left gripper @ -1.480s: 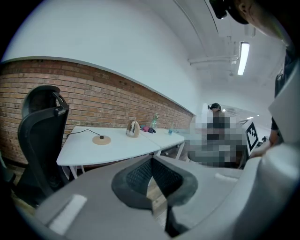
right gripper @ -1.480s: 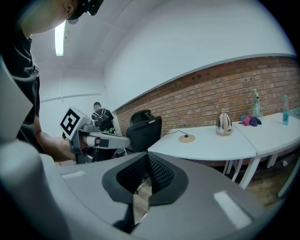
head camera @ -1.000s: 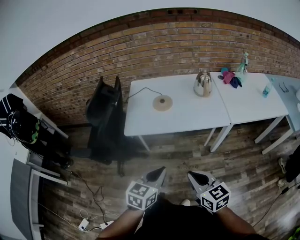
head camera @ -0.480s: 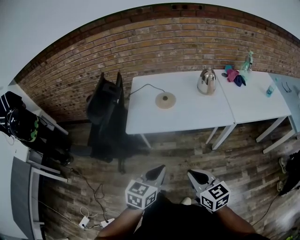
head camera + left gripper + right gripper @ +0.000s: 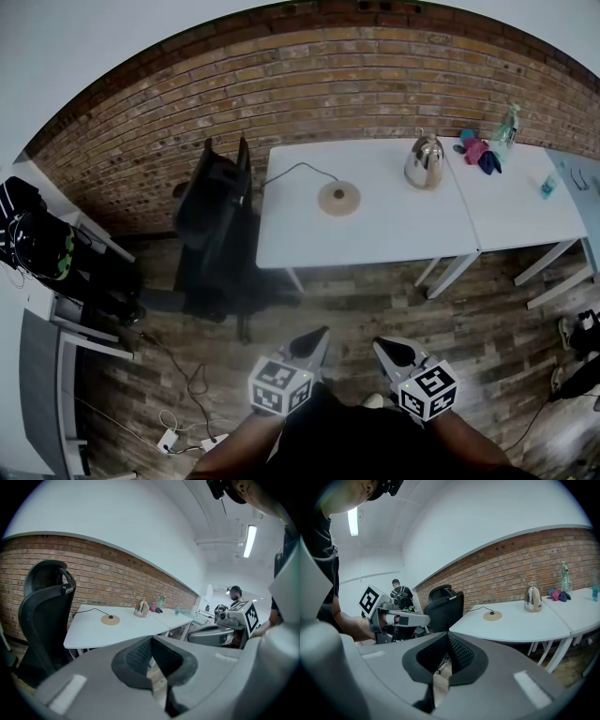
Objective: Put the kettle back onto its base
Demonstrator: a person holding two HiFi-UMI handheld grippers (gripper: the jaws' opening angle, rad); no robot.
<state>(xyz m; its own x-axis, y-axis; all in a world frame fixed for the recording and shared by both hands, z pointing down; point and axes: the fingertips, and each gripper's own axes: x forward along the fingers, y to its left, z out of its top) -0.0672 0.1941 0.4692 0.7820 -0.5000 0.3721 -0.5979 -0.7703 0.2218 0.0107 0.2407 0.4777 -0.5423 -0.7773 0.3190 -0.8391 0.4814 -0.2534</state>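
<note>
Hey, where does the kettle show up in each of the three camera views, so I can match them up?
Head view: the kettle stands at upper right on the white table, to the right of the round base.
Left gripper view: kettle near the middle, above the jaws, right of the base.
Right gripper view: kettle at right, mid height, right of the base.
Shared landmark: the round base, left of the kettle in every view.

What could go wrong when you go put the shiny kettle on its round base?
Loose cables lie on the floor to your left; you might trip. The kettle stands apart from the base; the right claw, shut now, could knock it over. The base's cord could snag.
</note>
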